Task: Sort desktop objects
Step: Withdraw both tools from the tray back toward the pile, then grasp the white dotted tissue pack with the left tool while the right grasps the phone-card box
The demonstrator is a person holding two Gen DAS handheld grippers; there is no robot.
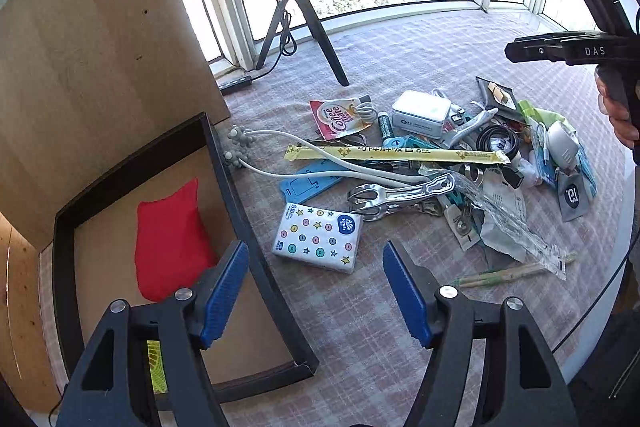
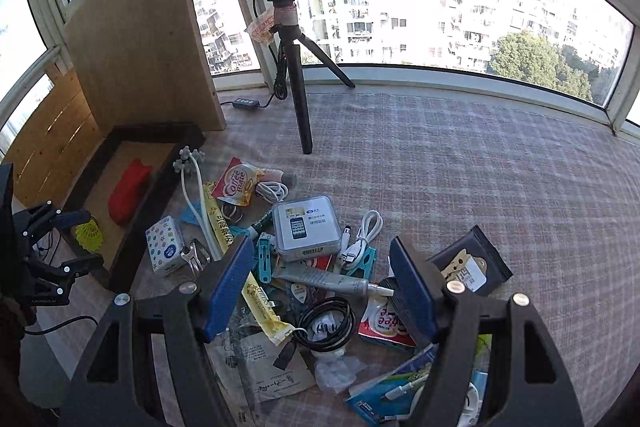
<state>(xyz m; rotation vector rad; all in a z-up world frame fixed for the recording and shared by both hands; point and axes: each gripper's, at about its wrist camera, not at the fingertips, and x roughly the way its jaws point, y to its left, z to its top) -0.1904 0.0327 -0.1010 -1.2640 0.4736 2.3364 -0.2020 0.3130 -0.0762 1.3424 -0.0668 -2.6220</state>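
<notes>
A pile of small objects lies on the checked cloth: a tissue pack [image 1: 318, 237], a metal clip [image 1: 400, 195], a long yellow sachet [image 1: 396, 154], a white tin box [image 2: 306, 227], a black coiled cable [image 2: 326, 323] and a grey tube [image 2: 332, 281]. A black-rimmed tray [image 1: 240, 203] at the left holds a red pouch [image 1: 170, 239] and a yellow-green shuttlecock [image 2: 90, 233]. My left gripper [image 1: 316, 293] is open and empty, over the tray's right rim near the tissue pack. My right gripper [image 2: 322, 291] is open and empty above the pile, over the tube and cable.
A ring light on a black tripod [image 2: 296, 75] stands behind the pile, with a cable and remote [image 2: 244, 103]. A wooden board [image 1: 100, 47] stands upright behind the tray. Windows run along the back. The table's round edge [image 1: 608, 307] is at the right.
</notes>
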